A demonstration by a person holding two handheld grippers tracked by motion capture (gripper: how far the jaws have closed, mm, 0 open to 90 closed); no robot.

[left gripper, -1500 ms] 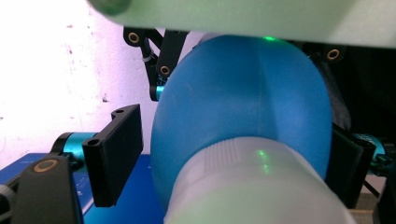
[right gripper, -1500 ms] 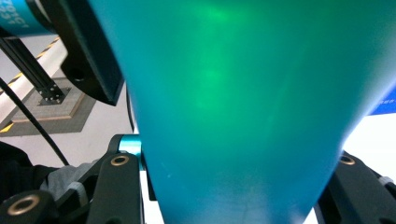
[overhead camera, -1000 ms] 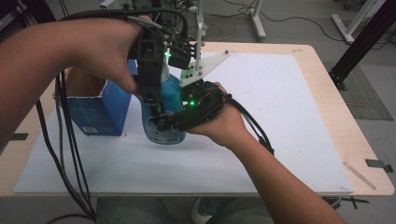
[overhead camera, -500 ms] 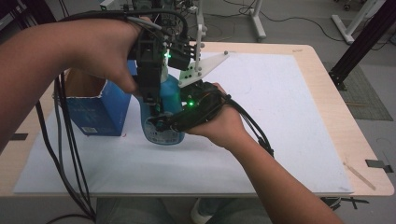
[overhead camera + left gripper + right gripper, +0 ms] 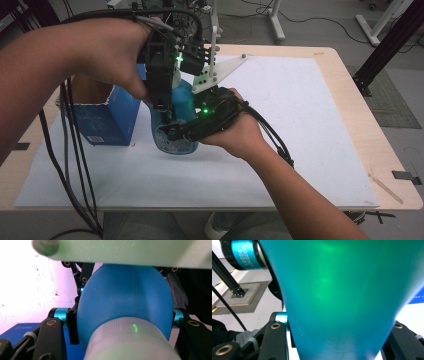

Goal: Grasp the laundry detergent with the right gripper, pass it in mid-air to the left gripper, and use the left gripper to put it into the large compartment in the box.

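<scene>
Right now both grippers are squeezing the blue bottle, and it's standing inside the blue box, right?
Not quite. Both grippers do squeeze the blue bottle, but it is not inside the blue box. The high view shows the bottle standing on the white sheet, just beside the box. The left gripper holds it from above, the right gripper lower down.

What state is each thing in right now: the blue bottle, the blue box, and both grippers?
Blue bottle: upright on the white sheet, white cap on, held by both grippers.
Blue box: standing beside the bottle, top open.
Left gripper: above the bottle, shut on its upper part by the cap.
Right gripper: from the side, shut on the bottle's lower body.
</scene>
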